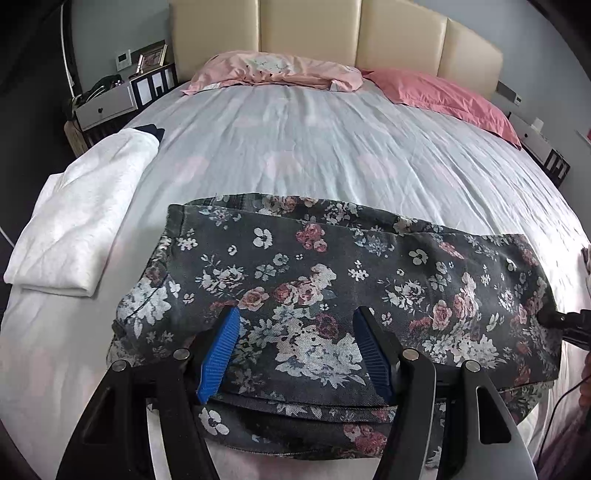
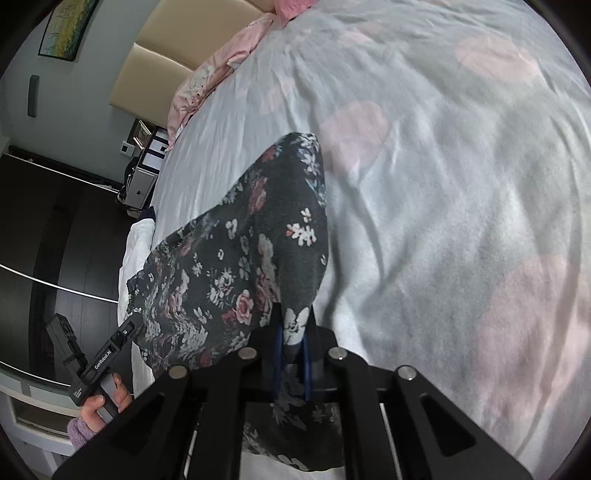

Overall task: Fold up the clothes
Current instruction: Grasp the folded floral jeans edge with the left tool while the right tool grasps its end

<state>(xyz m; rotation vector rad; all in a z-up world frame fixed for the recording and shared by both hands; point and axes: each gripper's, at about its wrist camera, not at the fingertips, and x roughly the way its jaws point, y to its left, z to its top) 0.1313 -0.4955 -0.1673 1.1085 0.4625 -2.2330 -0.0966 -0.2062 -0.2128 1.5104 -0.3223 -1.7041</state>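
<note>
A dark floral garment (image 1: 332, 280) lies folded into a broad band across the near part of the bed (image 1: 295, 147), on a pale sheet with faint pink blotches. The left claw (image 1: 297, 325) hangs over the garment's near half with its jaws spread wide, the blue ribbed pads (image 1: 218, 354) standing apart above the fabric; nothing is gripped between them. The right claw (image 2: 293, 343) has its jaws drawn nearly together on a pinch of the same garment: in the right wrist view the floral cloth (image 2: 251, 266) runs up from between the blue pads and rises as a tented ridge off the sheet, its far corner tapering toward the middle of the bed. In that view a hand (image 2: 105, 402) with a purple cuff holds the handle of the left claw at the lower left. A folded white cloth (image 1: 81, 221) rests at the left edge of the bed, well apart from the garment. Two pink pillows (image 1: 443, 96) lie at the head, against a cream padded headboard (image 1: 332, 33), and a nightstand (image 1: 107, 103) stands beside the bed.
</note>
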